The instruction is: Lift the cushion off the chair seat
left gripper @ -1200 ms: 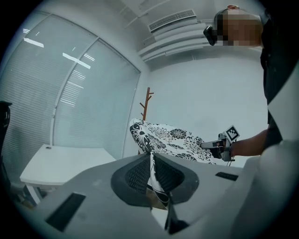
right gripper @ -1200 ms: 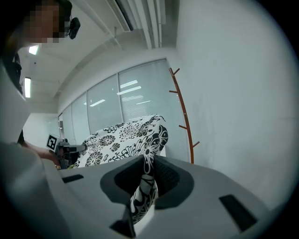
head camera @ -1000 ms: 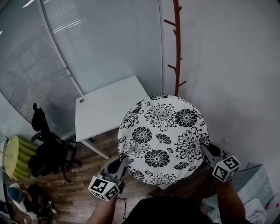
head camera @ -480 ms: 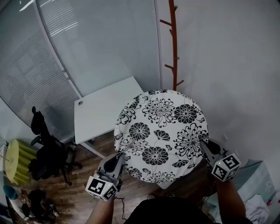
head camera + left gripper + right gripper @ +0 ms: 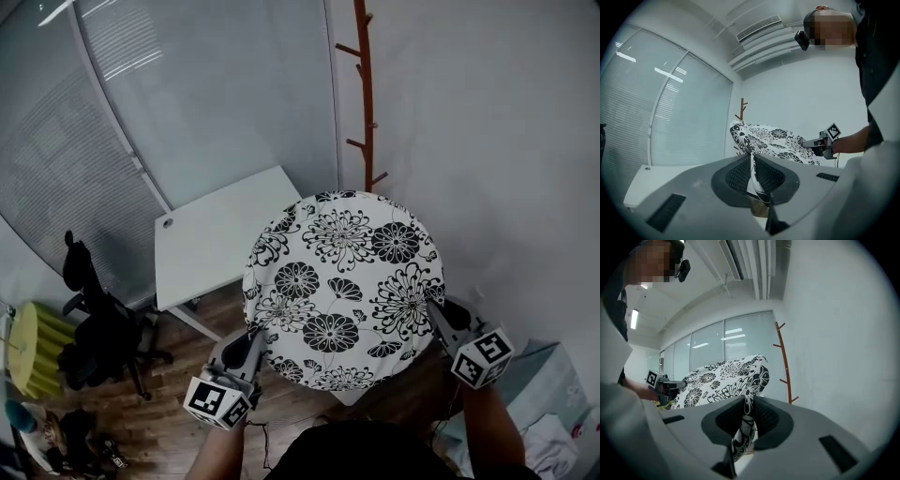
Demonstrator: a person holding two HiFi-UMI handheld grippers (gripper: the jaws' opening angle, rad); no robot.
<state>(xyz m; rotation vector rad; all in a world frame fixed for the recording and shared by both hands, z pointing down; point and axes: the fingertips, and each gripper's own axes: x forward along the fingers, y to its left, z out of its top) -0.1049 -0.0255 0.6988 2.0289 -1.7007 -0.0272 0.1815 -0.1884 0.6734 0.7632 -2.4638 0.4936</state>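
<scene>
Round black-and-white floral fabric cushion (image 5: pixel 345 286) hanging in air, near level, spanning both grippers above wooden floor (image 5: pixel 178 422); chair seat out of sight.
Left gripper (image 5: pixel 251 354) fingers (image 5: pixel 736 176) pinching rim fabric; right gripper (image 5: pixel 437 316) fingers pinching opposite rim.
Advice: raising both hands evenly, gripping firmly, watching for thin fabric folds slipping.

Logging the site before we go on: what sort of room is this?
Most likely an office: a white desk, a black swivel chair and glass partitions with blinds.
</scene>
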